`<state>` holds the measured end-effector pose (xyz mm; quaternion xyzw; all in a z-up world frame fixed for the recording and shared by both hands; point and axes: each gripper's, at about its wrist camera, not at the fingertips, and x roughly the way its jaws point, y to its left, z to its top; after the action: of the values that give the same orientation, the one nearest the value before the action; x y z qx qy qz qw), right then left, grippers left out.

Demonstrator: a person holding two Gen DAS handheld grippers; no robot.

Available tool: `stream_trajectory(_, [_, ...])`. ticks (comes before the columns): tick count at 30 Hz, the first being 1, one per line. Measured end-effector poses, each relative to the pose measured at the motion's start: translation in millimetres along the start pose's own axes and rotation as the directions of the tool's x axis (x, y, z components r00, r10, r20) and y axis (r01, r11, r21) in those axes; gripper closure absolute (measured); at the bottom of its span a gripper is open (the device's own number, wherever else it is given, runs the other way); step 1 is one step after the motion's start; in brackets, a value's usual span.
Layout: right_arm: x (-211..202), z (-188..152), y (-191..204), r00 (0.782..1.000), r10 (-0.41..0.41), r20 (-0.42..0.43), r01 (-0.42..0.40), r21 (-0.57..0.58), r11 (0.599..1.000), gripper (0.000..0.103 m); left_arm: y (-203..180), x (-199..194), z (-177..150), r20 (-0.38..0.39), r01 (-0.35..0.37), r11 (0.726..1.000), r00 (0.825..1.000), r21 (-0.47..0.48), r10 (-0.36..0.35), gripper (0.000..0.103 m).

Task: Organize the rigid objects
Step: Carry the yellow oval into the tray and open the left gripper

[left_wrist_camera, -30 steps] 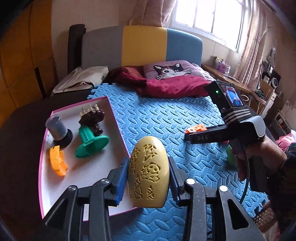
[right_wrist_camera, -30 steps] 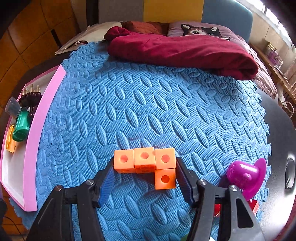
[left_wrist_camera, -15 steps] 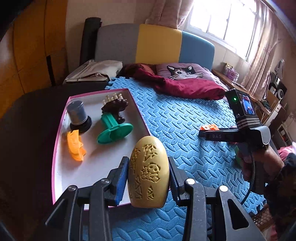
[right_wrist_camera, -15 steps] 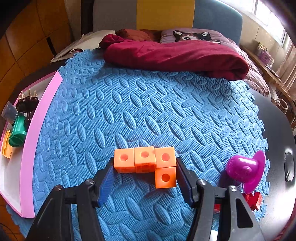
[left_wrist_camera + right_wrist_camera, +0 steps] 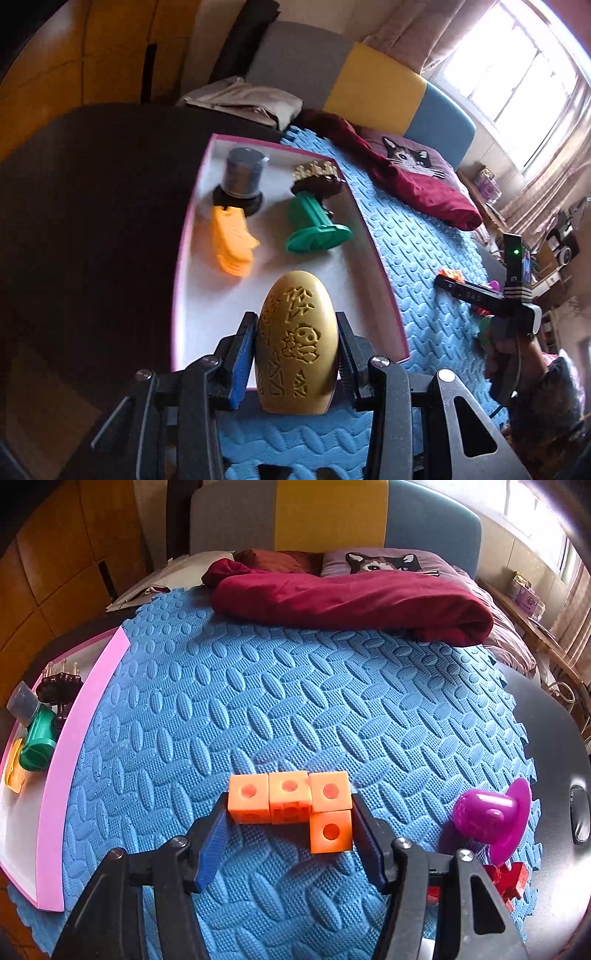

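Note:
My left gripper [image 5: 295, 341] is shut on a gold egg-shaped piece [image 5: 297, 343] with raised symbols, held above the near end of the pink-rimmed white tray [image 5: 384, 288]. In the tray lie an orange piece [image 5: 232, 240], a green stand [image 5: 314, 225], a dark brown crown piece [image 5: 317, 177] and a grey cylinder [image 5: 242, 177]. My right gripper [image 5: 290, 812] is shut on an orange block of joined cubes [image 5: 291, 799] just above the blue foam mat [image 5: 295, 701]. It also shows in the left wrist view [image 5: 448, 275].
A purple hat-shaped piece [image 5: 491, 816] and a red piece [image 5: 509, 878] lie on the mat's right edge. A dark red blanket [image 5: 351, 598] and a cat pillow [image 5: 384, 563] lie at the far end. The dark table edge [image 5: 554, 738] is at right.
My left gripper has carried the gold egg left, from over the mat to over the tray's near end. My right gripper has stayed shut on the orange block, almost still.

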<state>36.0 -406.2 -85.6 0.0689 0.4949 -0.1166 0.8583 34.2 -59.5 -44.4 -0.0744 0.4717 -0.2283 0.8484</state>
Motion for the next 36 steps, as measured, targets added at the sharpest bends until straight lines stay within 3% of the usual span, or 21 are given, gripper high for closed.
stream_trajectory(5, [-0.6,0.3,-1.0,1.000,0.007,0.005,-0.007,-0.002,1.000,0.041,-27.7,35.9,15.2,-0.052,0.032,0.999,0.998,0.023,-0.031,0.062])
stream_trajectory(11, [-1.2,-0.3,-1.7,1.000,0.011,0.012,-0.011,-0.003,1.000,0.041,-41.3,90.2,40.3,-0.109,0.021,0.999,0.994,-0.037,-0.025,0.062])
stream_trajectory(17, [-1.7,-1.0,-0.9,1.000,0.010,0.020,-0.010,-0.002,1.000,0.041,-51.9,114.2,54.0,-0.068,-0.025,1.000,0.997,-0.003,0.024,0.061])
stream_trajectory(20, [-1.9,-1.1,-0.7,1.000,0.010,0.022,-0.010,-0.002,1.000,0.041,-50.9,109.3,54.4,-0.063,0.000,1.000,0.998,-0.013,-0.001,0.045])
stream_trajectory(23, [-2.1,-1.4,-1.1,1.000,0.010,0.025,-0.010,-0.003,1.000,0.041,-47.9,95.8,52.1,-0.045,0.013,1.000,0.999,-0.005,-0.013,0.044])
stream_trajectory(30, [-3.6,-4.1,-0.4,0.999,0.009,0.047,-0.008,-0.008,1.000,0.041,-45.1,50.7,32.3,0.016,-0.091,0.990,0.996,0.103,0.090,0.041])
stream_trajectory(34, [-4.3,-5.4,-0.3,0.998,0.009,0.058,-0.009,-0.004,1.000,0.041,-29.7,30.3,22.7,0.029,-0.130,0.991,0.991,0.040,0.129,0.031])
stream_trajectory(36, [-4.8,-6.7,-0.4,0.998,0.008,0.067,-0.008,-0.003,1.000,0.041,-21.8,19.8,20.5,0.045,-0.142,0.990,0.989,0.010,0.141,0.031])
